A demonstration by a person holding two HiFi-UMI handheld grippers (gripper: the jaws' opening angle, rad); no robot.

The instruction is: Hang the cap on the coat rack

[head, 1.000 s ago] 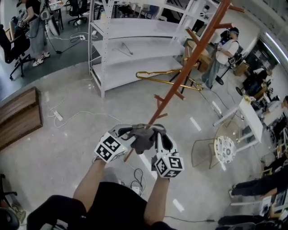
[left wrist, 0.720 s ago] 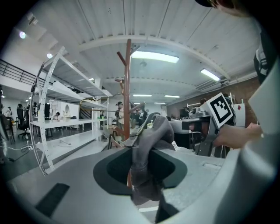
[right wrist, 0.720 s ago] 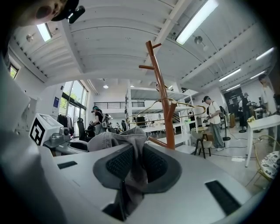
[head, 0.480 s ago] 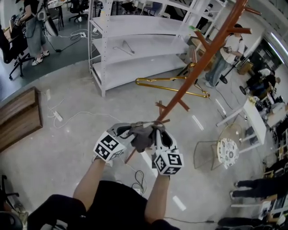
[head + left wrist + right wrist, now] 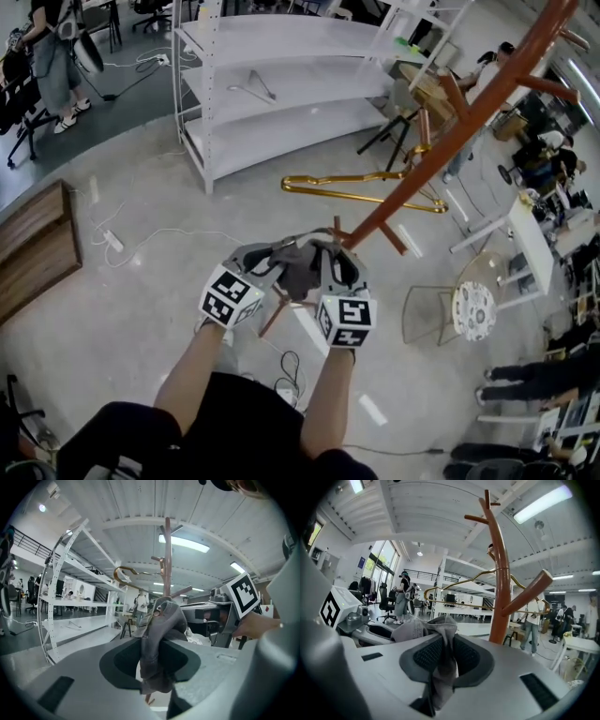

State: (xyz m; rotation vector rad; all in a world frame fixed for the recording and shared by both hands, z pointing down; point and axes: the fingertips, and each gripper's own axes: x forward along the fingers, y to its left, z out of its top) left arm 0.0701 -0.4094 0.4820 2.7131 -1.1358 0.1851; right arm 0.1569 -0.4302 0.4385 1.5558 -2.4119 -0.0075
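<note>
A grey cap (image 5: 298, 267) hangs stretched between my two grippers, just in front of the brown coat rack (image 5: 441, 145). My left gripper (image 5: 269, 265) is shut on one side of the cap (image 5: 159, 644), and my right gripper (image 5: 326, 262) is shut on the other side (image 5: 440, 663). The rack's pole (image 5: 500, 581) rises close ahead in the right gripper view, with a peg (image 5: 527, 595) slanting up to the right. A lower peg (image 5: 339, 232) of the rack sits just beyond the cap in the head view.
A gold hanger (image 5: 361, 187) hangs on the rack. A white shelving unit (image 5: 281, 84) stands behind it. A round wire stool (image 5: 466, 309) and a white table (image 5: 525, 244) are at the right, people stand around, and a power strip with cables (image 5: 286, 389) lies on the floor.
Both grippers with the cap have moved up and closer to the rack; the lower pegs now sit right beyond the cap. The grips on the cap look the same.
</note>
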